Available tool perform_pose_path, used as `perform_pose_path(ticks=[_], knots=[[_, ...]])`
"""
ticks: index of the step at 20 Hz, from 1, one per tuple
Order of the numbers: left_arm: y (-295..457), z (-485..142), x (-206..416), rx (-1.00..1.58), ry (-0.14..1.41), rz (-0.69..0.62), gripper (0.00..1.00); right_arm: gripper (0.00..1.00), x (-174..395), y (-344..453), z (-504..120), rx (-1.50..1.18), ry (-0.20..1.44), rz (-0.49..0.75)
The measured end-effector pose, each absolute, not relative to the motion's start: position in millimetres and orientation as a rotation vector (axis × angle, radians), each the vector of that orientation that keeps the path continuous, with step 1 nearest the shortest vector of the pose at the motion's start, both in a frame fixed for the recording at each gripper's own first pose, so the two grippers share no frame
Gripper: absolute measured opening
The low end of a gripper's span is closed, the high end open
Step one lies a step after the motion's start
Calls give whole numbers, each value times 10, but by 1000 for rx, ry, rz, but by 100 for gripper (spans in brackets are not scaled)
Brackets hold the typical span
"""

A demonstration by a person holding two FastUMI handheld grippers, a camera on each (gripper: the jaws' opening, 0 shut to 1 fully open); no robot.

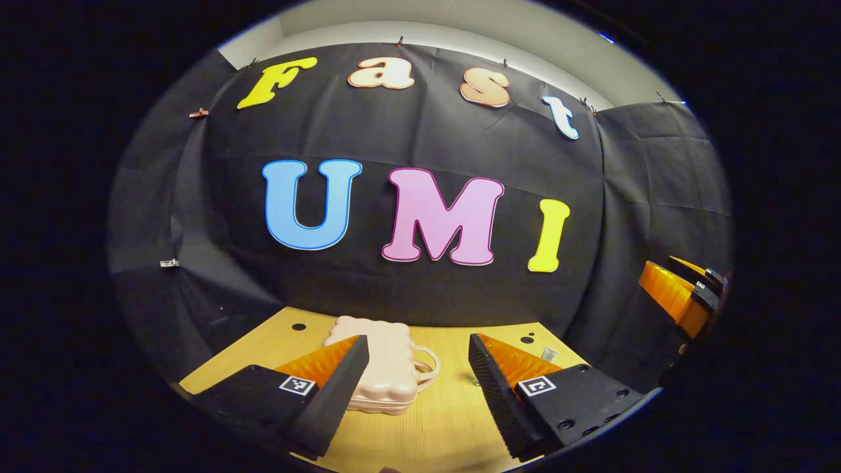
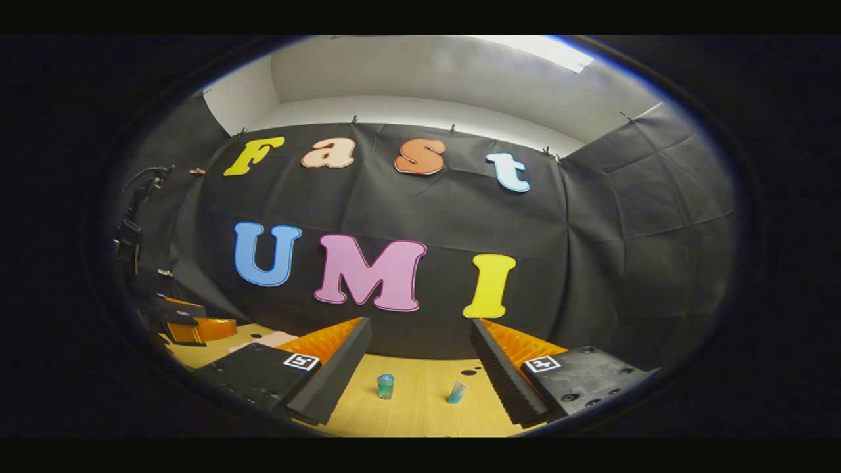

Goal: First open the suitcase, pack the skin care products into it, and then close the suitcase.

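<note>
- The wooden surface is seen low in both views, at about 6 o'clock, with small dark round holes near its far edge; it is backed by the black cloth wall.
- The suitcase, a small pale pink case with a scalloped outline and a looped handle on its right side, is seen lying flat and shut on the surface in the left gripper view, at about 6 o'clock, partly behind the left finger of that view. In the right gripper view only a pale pink corner of it is made out, at about 8 o'clock.
- The left gripper is held above the surface with its fingers spread wide apart and nothing between them; it is also seen far off at 8 o'clock in the right gripper view.
- The right gripper is likewise held with its fingers wide apart and nothing gripped; part of it is seen at 3 o'clock in the left gripper view.
- Two skin care products are shown standing on the surface in the right gripper view, between the fingers but beyond them: a small green-blue bottle, upright, and to its right a small blue tube, tilted.
- In the left gripper view, a small pale item is glimpsed just past the right finger; what it is cannot be told.
</note>
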State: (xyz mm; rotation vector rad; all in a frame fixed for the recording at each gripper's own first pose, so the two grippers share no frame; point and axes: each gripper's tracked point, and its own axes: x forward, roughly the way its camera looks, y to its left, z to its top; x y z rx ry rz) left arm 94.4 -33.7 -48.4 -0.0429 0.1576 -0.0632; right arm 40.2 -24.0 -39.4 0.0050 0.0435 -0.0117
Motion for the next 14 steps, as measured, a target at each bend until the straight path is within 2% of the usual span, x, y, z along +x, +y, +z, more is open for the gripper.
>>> perform_pose_path(ticks=[11,14], knots=[[-903,-1541,2558,-19,360,-151,96,96,972,-459,-1195,3,147,-25],[-1022,-2036,2910,-29,488,-162,96,96,1082,-485,-1480,7,201,-23]])
